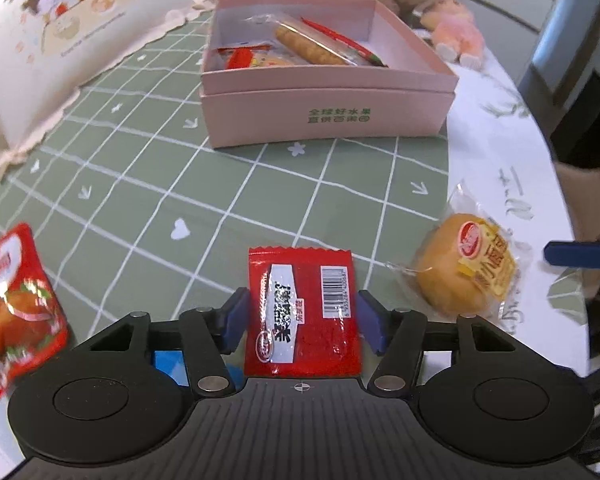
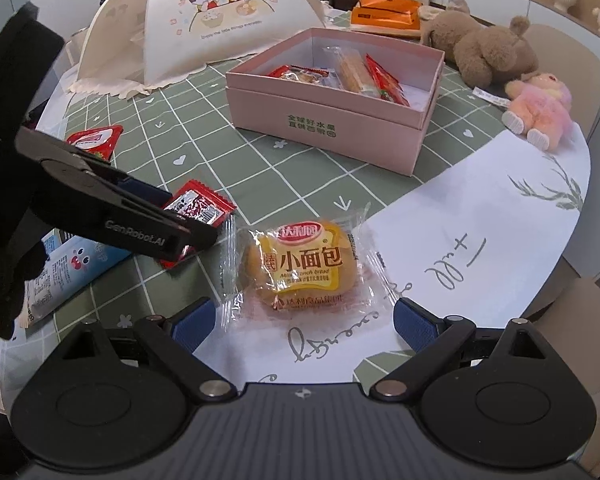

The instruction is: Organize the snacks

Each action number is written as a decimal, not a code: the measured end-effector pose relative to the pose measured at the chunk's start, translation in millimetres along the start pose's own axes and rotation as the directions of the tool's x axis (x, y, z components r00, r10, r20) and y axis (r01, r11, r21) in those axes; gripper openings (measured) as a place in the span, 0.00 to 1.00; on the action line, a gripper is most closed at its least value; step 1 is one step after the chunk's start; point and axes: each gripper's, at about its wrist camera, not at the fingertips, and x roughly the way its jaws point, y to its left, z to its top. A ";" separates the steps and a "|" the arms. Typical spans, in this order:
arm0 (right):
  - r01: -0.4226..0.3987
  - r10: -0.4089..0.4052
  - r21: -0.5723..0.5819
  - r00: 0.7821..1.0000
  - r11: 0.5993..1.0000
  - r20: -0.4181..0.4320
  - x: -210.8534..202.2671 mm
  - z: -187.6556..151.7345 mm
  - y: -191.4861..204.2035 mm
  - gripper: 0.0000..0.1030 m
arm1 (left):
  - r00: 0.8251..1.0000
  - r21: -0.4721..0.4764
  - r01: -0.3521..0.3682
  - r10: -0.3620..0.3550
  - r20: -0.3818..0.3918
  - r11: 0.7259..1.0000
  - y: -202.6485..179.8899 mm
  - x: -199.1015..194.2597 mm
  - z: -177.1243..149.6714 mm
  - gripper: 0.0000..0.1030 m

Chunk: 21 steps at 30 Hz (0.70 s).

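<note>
Straddling a red snack packet (image 1: 302,312), the left gripper (image 1: 302,320) stands apart, pads just beside its edges; the right gripper (image 2: 304,320) gapes before a wrapped bun (image 2: 300,266), bare green cloth (image 1: 220,184) leading to the pink box (image 1: 324,120).

Bright, even daylight; soft shadows; fisheye bending and blur at edges

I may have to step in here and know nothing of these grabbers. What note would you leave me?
Left gripper: jaws either side of the red snack packet, pads not clearly pressing yet.
Right gripper: open, empty, just short of the wrapped mini bread.
Done: several snacks already lie in the pink box.
Left: packet, bread, and the red chicken-print packet on the green tablecloth go in the box.
</note>
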 end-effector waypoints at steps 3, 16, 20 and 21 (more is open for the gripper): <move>0.008 -0.008 -0.006 1.000 1.000 -0.003 1.7 1.5 1.5 0.93 | 0.999 -0.075 0.040 -0.039 0.016 0.996 10.1 -16.6 -7.9 0.56; -0.146 0.142 -0.097 0.989 0.985 -0.046 33.2 33.5 37.8 0.93 | 1.000 -0.316 0.006 0.001 0.023 0.949 63.1 -65.2 -48.1 0.56; -0.155 0.146 -0.236 0.988 0.959 -0.053 21.2 24.7 57.9 0.93 | 1.000 -0.346 0.018 -0.012 0.019 0.938 68.4 -67.9 -54.7 0.56; -0.136 0.126 -0.262 0.991 0.956 -0.055 18.2 21.1 58.9 0.93 | 1.000 -0.347 0.020 -0.014 0.019 0.938 68.1 -68.4 -56.1 0.56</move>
